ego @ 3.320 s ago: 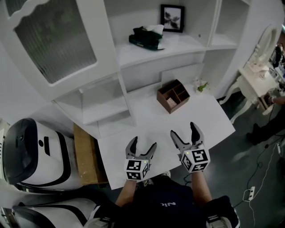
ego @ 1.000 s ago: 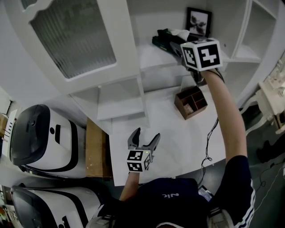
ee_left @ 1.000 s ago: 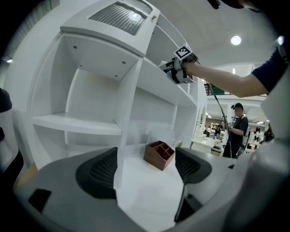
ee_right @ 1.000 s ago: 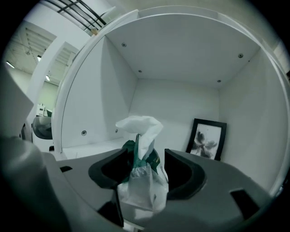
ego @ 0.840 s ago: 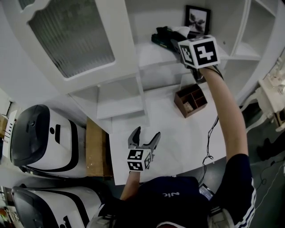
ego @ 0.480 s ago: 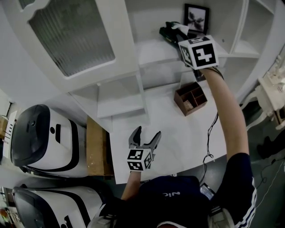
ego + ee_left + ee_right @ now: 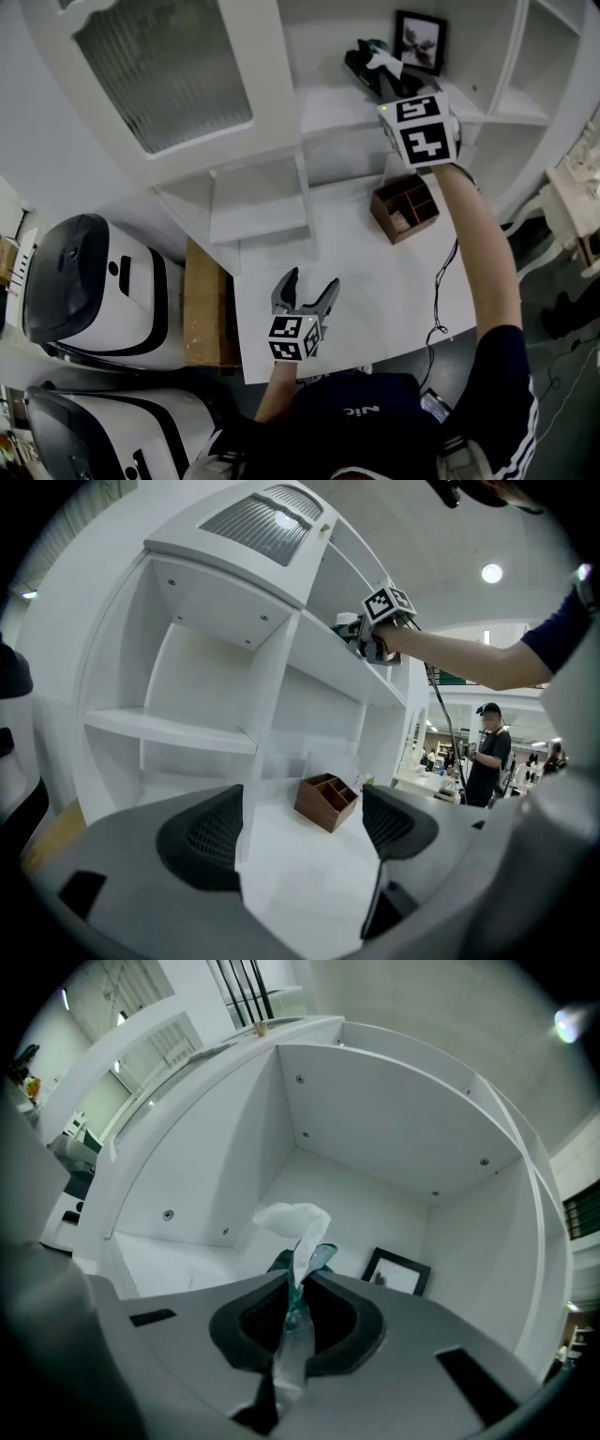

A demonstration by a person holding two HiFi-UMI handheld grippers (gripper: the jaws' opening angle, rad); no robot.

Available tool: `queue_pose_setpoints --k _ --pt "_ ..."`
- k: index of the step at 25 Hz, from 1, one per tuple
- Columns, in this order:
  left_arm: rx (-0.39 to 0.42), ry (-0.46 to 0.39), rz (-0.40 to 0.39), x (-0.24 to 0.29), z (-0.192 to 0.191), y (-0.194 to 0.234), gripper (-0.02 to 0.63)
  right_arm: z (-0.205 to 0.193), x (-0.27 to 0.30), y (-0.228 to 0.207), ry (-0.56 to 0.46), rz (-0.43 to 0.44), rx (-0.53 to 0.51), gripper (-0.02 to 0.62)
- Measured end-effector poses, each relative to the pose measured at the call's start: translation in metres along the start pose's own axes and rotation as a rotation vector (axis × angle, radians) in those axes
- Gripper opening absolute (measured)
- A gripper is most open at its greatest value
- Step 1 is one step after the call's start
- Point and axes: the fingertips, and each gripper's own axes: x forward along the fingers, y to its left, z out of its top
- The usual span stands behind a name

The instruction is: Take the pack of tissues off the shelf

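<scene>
Shelf: upper board of the white unit, far side of the scene. It bears the pack and, just right of it, a frame.
Desk: below the shelf. An organiser stands at its far right. No tissues lie here.
Right gripper: raised to the shelf. The jaws have just been closing and now pinch the pack's wrapper between the pads, as the right gripper view shows.
Left gripper: low over the near desk, jaws apart, nothing between them. It takes no part in the grip.
Pack: dark green, white tissue standing out of the top. It sits tilted on the shelf's right part, held by its near edge. Whether it is clear of the board cannot be told.
Done: reach and grip.
Left: judged to be the draw-out off the shelf and the carry down. The hold is on thin wrapper only, so slip or tearing is a risk.
Writing, shirt: pale print, not legible.
Writing, marker cubes: black-and-white squares only.
Writing, pack: no label readable.
</scene>
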Motion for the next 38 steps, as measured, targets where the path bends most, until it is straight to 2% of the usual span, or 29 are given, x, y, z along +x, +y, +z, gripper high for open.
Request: queue_pose_setpoints --k 8,16,21,35,38 --pt "0.007 0.004 -0.006 -0.002 -0.003 -0.003 0.399 0.029 -0.035 -0.003 -0.101 -0.03 -0.046 0.015" --pt "0.032 0.011 -0.027 -0.001 -0.005 -0.011 0.399 0.044 -0.073 0.001 -0.172 -0.029 -0.052 0.015" --pt "0.045 0.013 -0.04 -0.001 -0.007 -0.016 0.399 0.048 -0.101 0.01 -0.211 -0.031 -0.104 0.015" --pt "0.08 -0.009 -0.081 -0.004 -0.003 -0.029 0.399 0.035 -0.159 0.026 -0.222 -0.032 -0.117 0.015" --pt "0.079 -0.014 -0.086 -0.005 -0.004 -0.031 0.399 0.029 -0.17 0.036 -0.223 -0.033 -0.166 0.015"
